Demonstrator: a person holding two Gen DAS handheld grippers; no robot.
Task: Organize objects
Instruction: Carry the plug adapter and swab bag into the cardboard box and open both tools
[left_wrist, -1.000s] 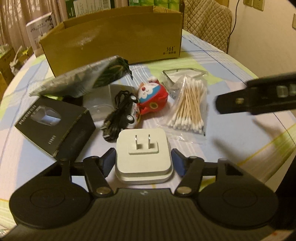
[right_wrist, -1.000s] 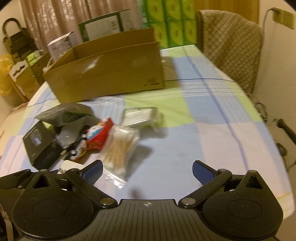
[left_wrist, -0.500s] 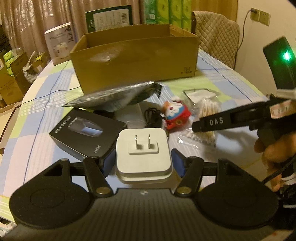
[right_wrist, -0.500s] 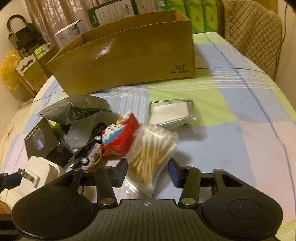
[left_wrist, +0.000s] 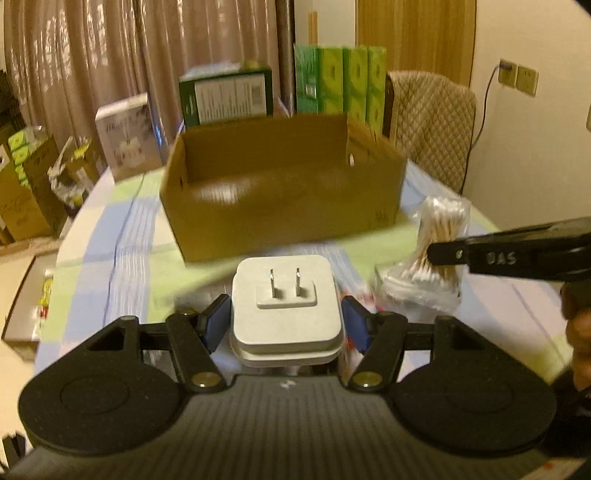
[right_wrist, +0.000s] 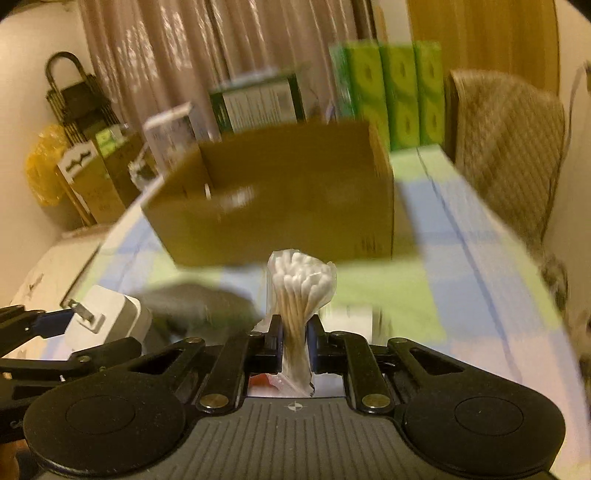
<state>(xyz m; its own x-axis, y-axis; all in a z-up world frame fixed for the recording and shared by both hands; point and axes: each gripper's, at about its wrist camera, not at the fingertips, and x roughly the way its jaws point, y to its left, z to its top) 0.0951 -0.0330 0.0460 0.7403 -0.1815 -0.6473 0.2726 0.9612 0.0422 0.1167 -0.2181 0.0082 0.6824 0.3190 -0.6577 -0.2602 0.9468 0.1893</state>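
My left gripper (left_wrist: 285, 320) is shut on a white plug adapter (left_wrist: 285, 299), prongs facing the camera, held above the table in front of the open cardboard box (left_wrist: 280, 206). My right gripper (right_wrist: 295, 339) is shut on a clear bag of cotton swabs (right_wrist: 301, 291), held upright above the table before the same box (right_wrist: 280, 214). The swab bag (left_wrist: 439, 243) and the right gripper's finger show at the right of the left wrist view. The adapter (right_wrist: 107, 321) shows at the left of the right wrist view.
A checked tablecloth (left_wrist: 122, 258) covers the round table. A grey pouch (right_wrist: 199, 299) lies below, blurred. Green packs (left_wrist: 340, 81), boxes and a quilted chair (left_wrist: 432, 122) stand behind the box. Cartons (left_wrist: 22, 192) sit on the floor at left.
Both grippers have risen and tipped toward the box. The right gripper closed on the cotton swab bag and lifted it off the table. The left still holds the adapter.
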